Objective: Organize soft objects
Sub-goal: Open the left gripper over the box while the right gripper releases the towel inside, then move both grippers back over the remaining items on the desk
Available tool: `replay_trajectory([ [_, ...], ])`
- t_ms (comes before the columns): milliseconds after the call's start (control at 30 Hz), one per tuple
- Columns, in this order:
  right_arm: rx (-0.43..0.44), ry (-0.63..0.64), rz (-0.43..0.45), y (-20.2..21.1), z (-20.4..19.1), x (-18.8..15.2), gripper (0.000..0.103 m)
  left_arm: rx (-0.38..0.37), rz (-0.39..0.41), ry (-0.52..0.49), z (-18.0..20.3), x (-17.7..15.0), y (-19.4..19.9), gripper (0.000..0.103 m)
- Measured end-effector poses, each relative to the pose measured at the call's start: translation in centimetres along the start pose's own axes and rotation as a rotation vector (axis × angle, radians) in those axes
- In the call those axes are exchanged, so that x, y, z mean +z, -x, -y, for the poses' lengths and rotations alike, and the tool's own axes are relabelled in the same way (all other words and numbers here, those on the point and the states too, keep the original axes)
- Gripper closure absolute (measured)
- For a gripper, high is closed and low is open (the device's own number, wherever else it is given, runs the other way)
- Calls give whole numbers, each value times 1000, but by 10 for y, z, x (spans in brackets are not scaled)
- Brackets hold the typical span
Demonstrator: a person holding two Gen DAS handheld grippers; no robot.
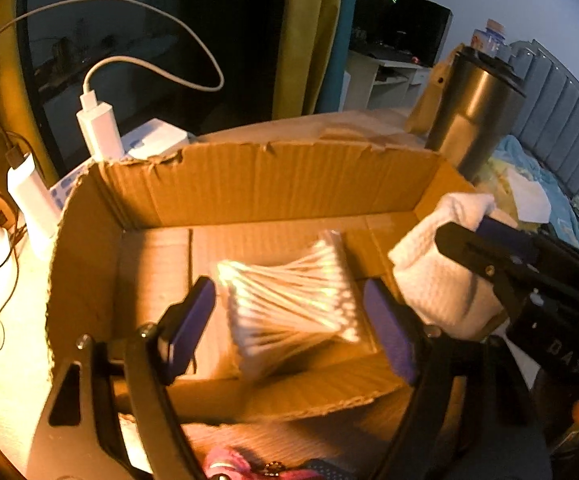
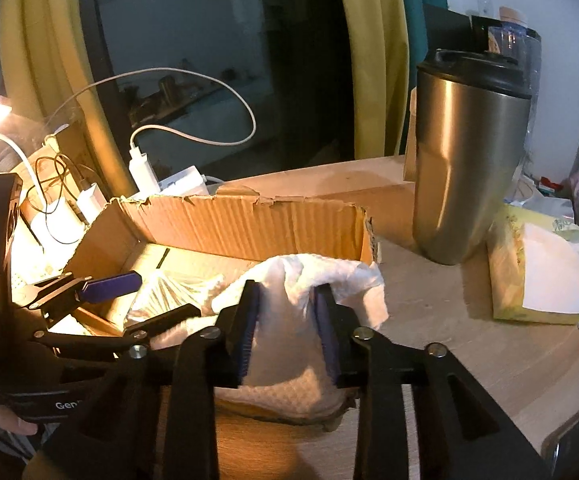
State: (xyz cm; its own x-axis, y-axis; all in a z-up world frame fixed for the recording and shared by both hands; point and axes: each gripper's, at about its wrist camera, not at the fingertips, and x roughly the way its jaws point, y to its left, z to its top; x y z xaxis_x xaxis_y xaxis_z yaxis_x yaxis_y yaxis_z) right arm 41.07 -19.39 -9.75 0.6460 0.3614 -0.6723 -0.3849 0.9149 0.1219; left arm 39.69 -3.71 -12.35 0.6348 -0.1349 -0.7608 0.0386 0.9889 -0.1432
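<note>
Left wrist view first: the left tongs [image 1: 289,320] hang over the open cardboard box [image 1: 273,172] with the jaws spread wide. A clear pack of cotton swabs [image 1: 289,300] sits between them down in the box, but the pads don't press on it as far as I can tell, so I'd call it let go, or close to it. The pack is a bit blurred. Makes sense to hold it low like that, so it lands flat on the box floor instead of tipping out.

Off to the right in the same view, the right tongs [image 1: 485,232] come in over the box's right wall with a white cloth [image 1: 433,276]. In the right wrist view those right tongs [image 2: 285,332] are only partly open, with the white cloth [image 2: 309,300] bunched between the pads. It looks lightly pinched, maybe on the way to being dropped, and it's draped right at the near right corner of the box, half over the rim. My guess is the cloth goes in next to the swabs.

Farther back on the tabletop [image 2: 469,320], beyond the box's right end, stand a steel tumbler [image 2: 465,160] and a tissue pack [image 2: 541,272], both well clear. Chargers and cables [image 1: 101,128] cluster at the far left corner.
</note>
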Motion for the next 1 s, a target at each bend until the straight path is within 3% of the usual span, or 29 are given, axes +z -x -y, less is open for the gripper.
replay_trajectory([
  [167, -9, -5, 11, 8, 2, 1, 53, -4, 5, 7, -1, 2, 6, 23],
  [233, -18, -12, 25, 13, 3, 2, 48, -9, 4, 3, -1, 2, 8, 18],
  [300, -22, -20, 33, 18, 5, 4, 47, -13, 5, 3, -2, 1, 12, 13],
  [1000, -109, -5, 140, 107, -13, 5, 45, -67, 202, -31, 7, 9, 118, 13],
])
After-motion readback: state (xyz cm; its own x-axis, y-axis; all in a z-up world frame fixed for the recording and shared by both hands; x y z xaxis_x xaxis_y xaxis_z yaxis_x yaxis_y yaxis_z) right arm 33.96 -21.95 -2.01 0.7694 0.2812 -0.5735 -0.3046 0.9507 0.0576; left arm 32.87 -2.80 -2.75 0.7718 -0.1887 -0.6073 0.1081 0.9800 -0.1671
